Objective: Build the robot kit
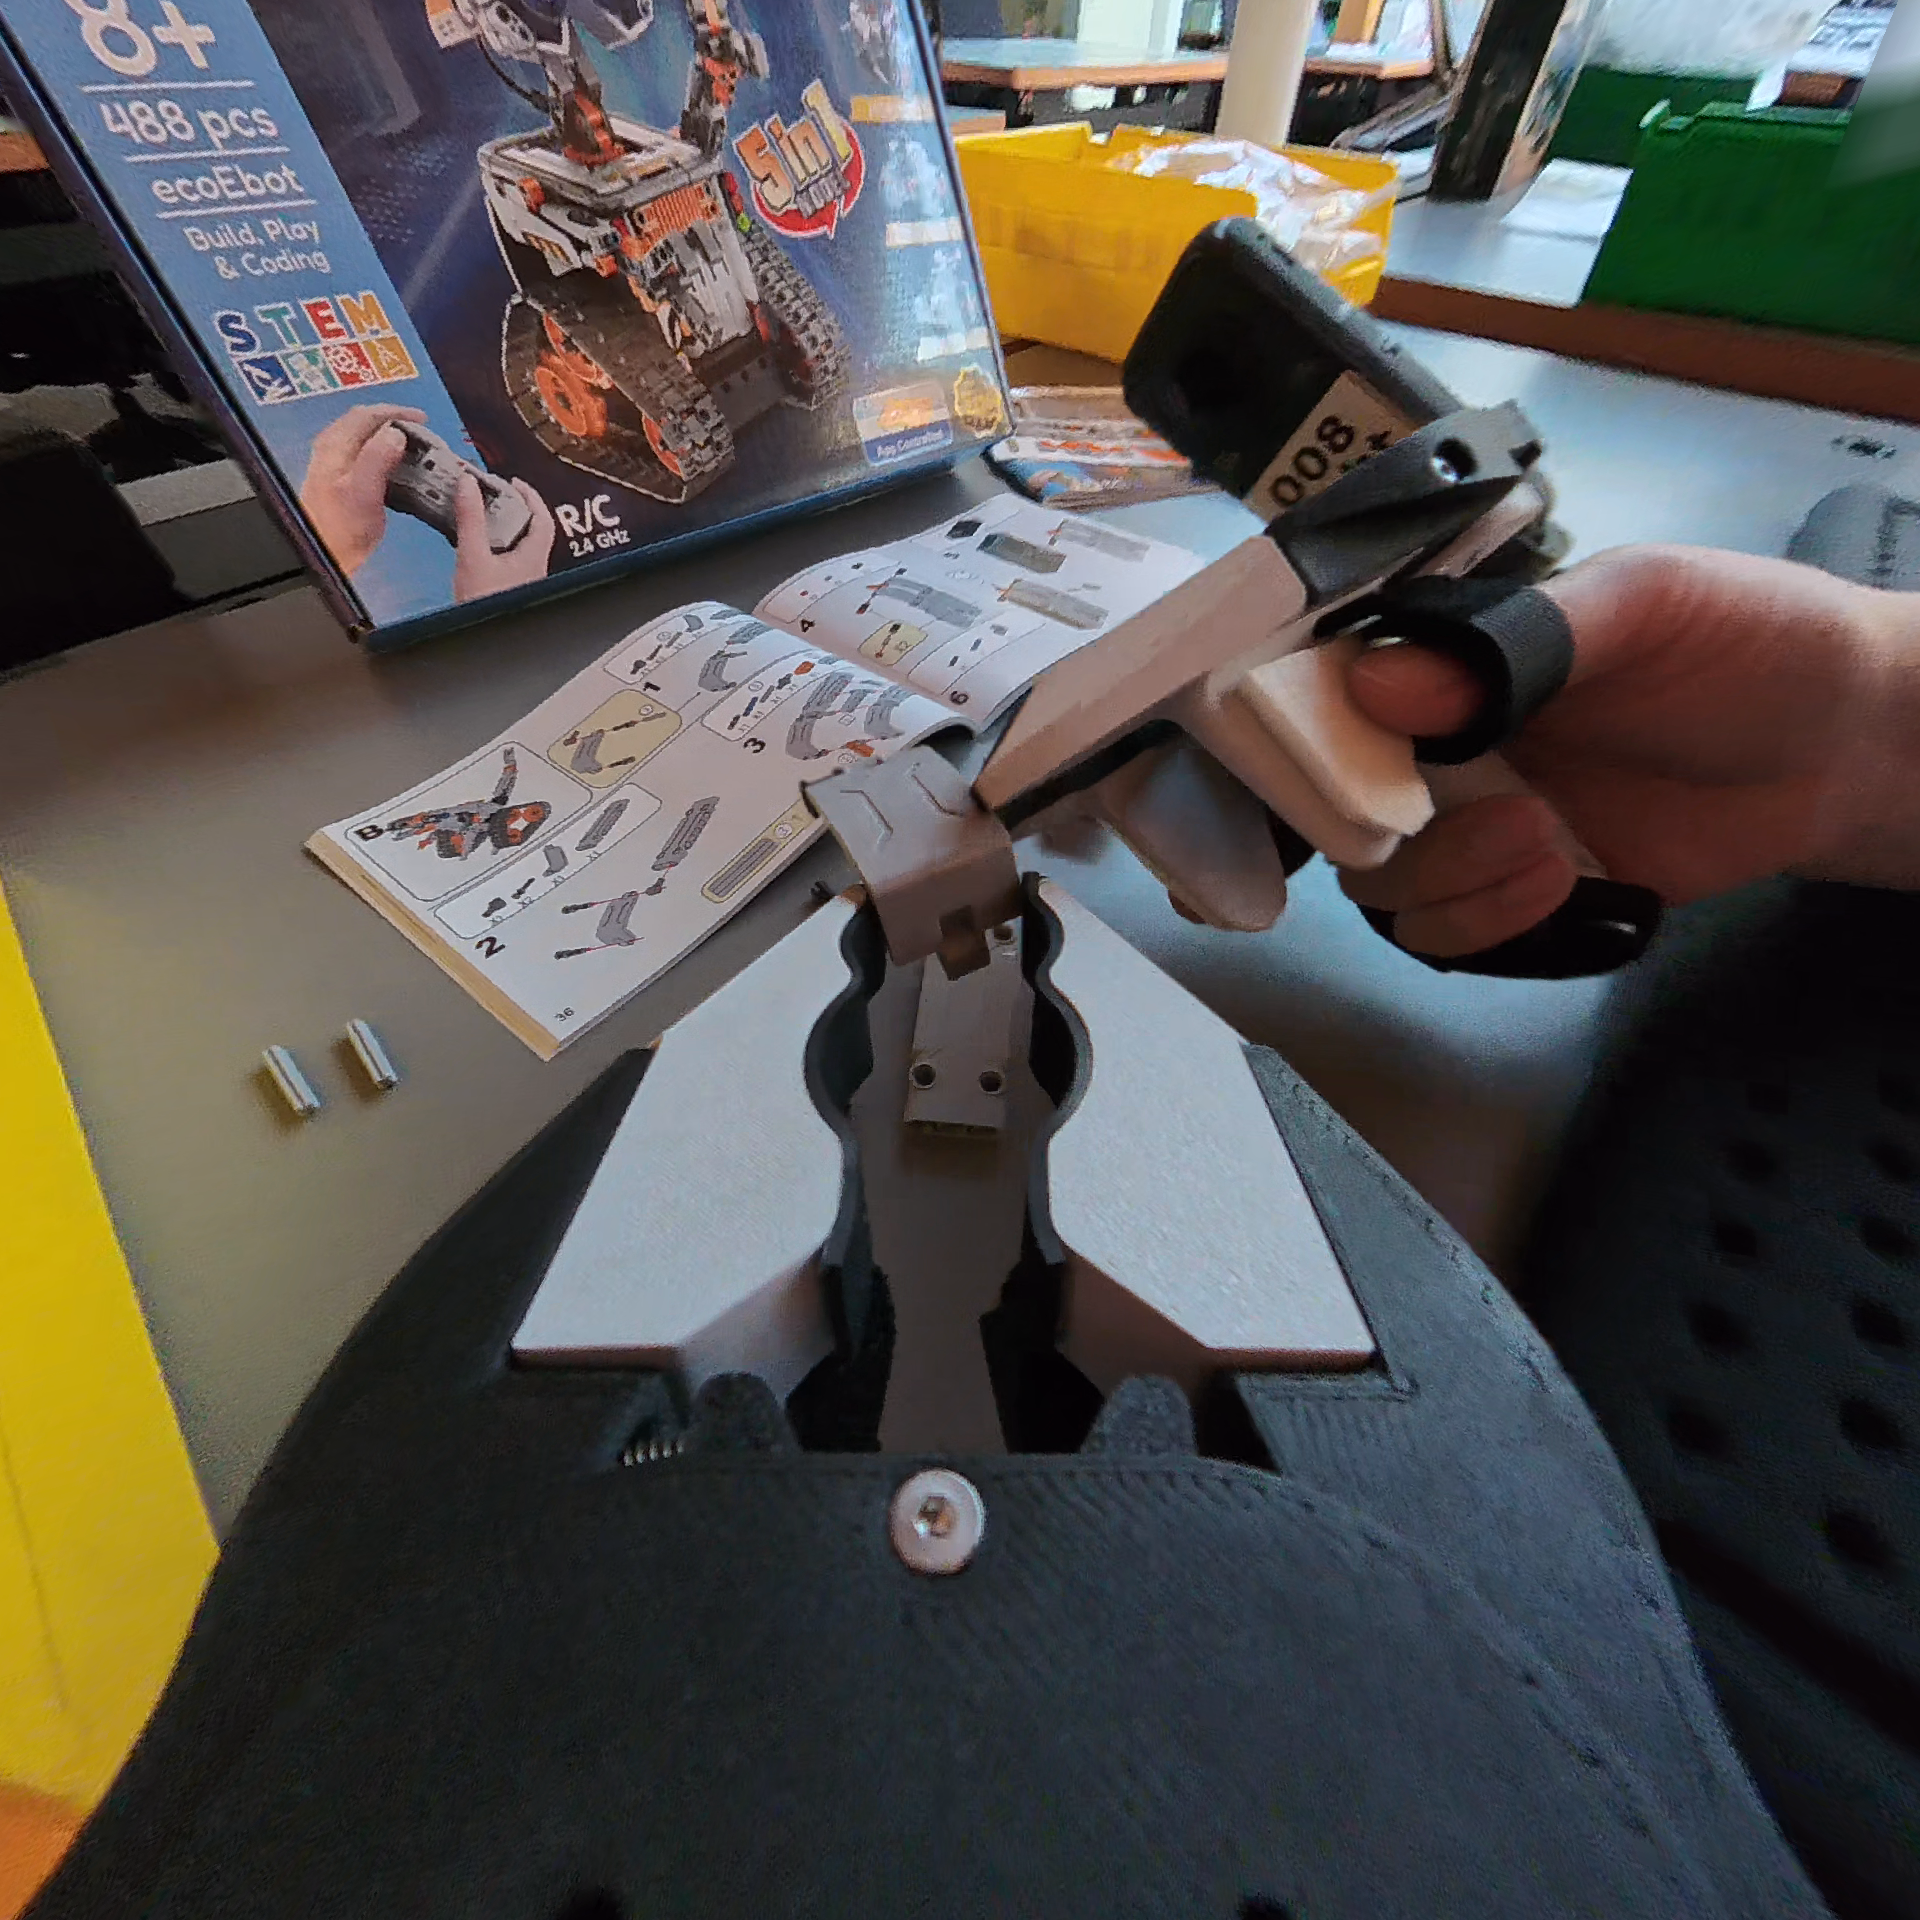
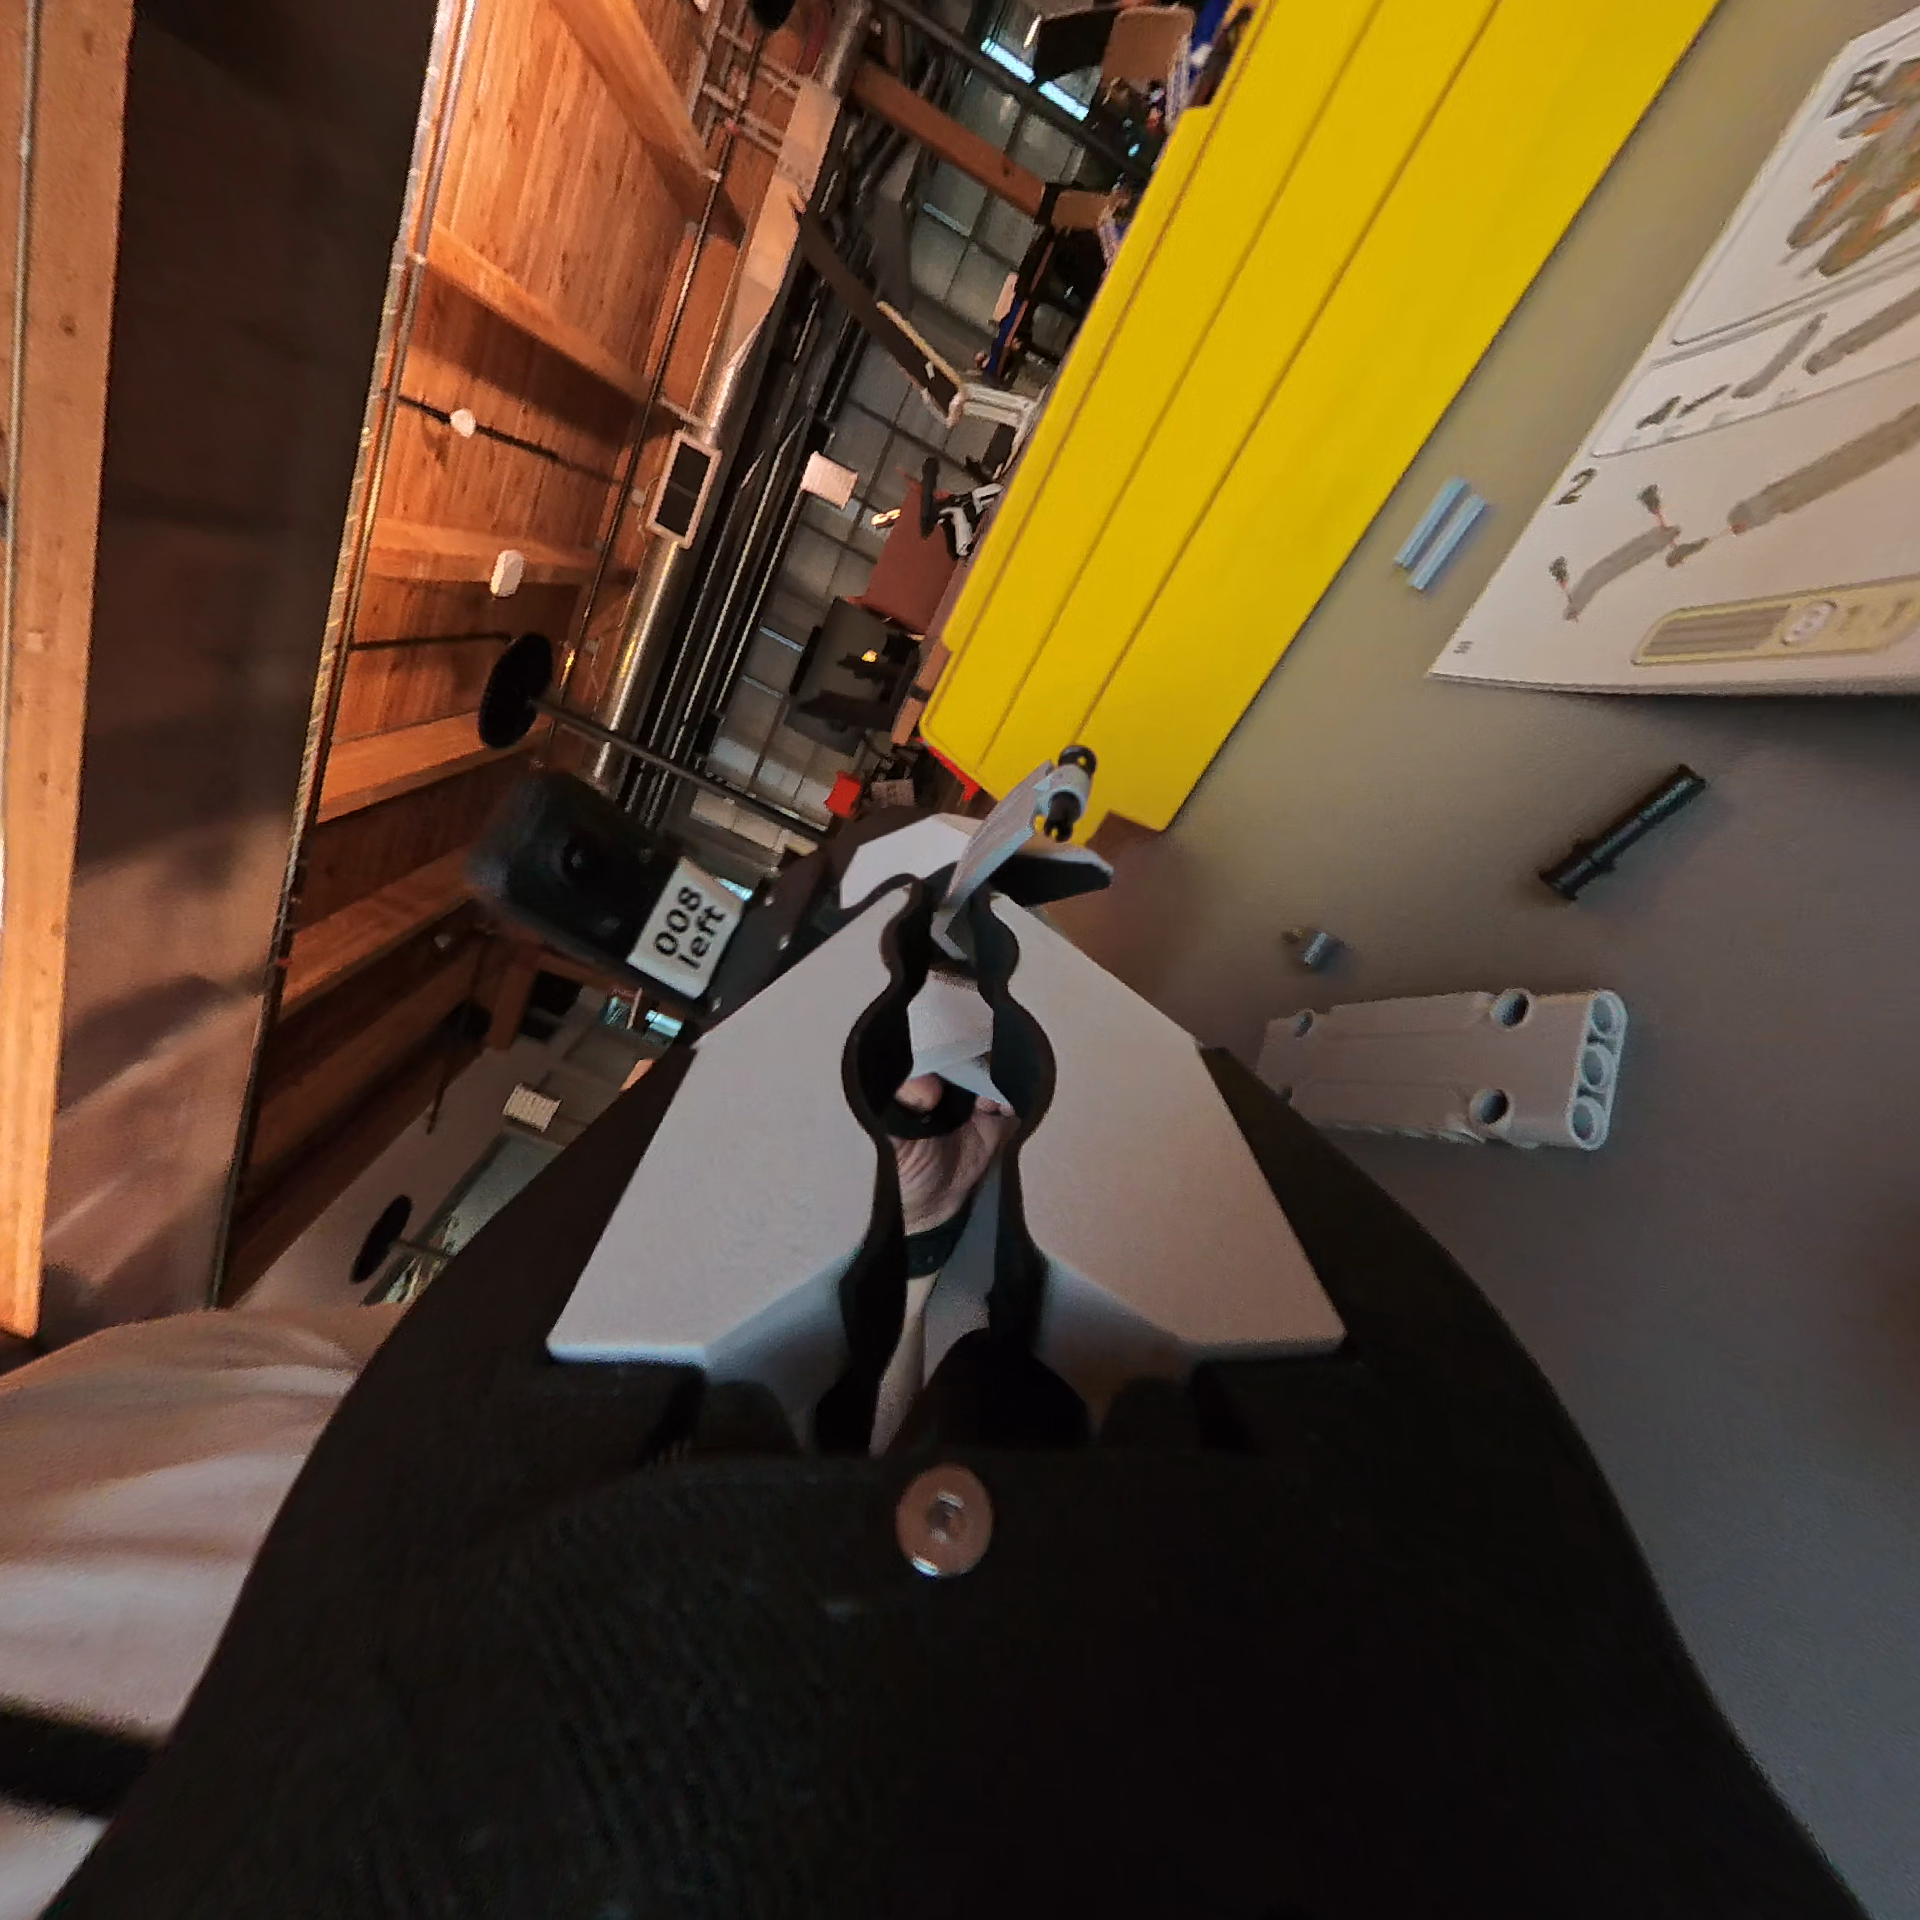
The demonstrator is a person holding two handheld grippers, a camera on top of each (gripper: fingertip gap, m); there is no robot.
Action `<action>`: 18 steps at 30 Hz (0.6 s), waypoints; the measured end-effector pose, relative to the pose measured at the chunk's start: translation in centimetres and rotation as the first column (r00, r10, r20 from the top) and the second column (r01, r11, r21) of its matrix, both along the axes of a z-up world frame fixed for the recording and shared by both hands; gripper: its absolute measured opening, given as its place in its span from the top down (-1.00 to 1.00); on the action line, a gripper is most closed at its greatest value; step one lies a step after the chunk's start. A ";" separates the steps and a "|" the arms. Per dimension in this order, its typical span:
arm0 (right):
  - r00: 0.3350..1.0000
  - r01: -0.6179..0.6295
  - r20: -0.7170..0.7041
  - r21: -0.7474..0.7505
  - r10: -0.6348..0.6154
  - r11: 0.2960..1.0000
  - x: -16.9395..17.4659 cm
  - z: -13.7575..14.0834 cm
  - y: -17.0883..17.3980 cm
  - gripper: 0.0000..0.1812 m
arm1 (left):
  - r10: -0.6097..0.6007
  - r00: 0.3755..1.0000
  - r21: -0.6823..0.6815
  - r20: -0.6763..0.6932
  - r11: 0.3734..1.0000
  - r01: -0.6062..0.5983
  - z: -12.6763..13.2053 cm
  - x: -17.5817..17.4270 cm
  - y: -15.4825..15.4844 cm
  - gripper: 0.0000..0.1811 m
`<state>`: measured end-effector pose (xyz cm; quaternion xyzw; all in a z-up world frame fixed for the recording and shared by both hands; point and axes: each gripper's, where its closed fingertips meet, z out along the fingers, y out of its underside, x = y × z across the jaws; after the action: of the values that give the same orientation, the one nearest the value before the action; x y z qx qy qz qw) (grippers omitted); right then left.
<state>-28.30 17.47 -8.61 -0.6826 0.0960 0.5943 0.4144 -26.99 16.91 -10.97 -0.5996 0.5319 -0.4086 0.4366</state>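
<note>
Left gripper (image 1: 951,914) jaws nearly closed, pinching grey part (image 1: 920,862) at tips; right gripper (image 1: 987,795) clamped its far end. 2 pins (image 1: 330,1065) left, booklet (image 1: 665,790) ahead on grey table (image 1: 208,727).

My left gripper (image 1: 951,914) hides the joint where the curved grey plastic panel (image 1: 914,847) meets the flat grey beam (image 1: 961,1049) beneath it. Beyond that panel, the open white instruction booklet (image 1: 727,769) has its near corner covered. In the right wrist view the booklet (image 2: 1756,436) runs off the picture's edge, and the grey stud (image 2: 1314,948) beside it is too small to make out.
</note>
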 end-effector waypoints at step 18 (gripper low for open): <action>0.863 -0.399 0.451 0.335 0.226 0.854 2.4 3.4 -3.9 0.67 | -0.358 0.930 -0.081 0.080 0.928 0.364 1.1 -0.7 -5.6 0.97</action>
<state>-25.91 13.55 -5.17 -0.6901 -0.2335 0.5107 0.4566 -27.73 11.35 -9.92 -0.4982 0.5988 -0.5255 0.3422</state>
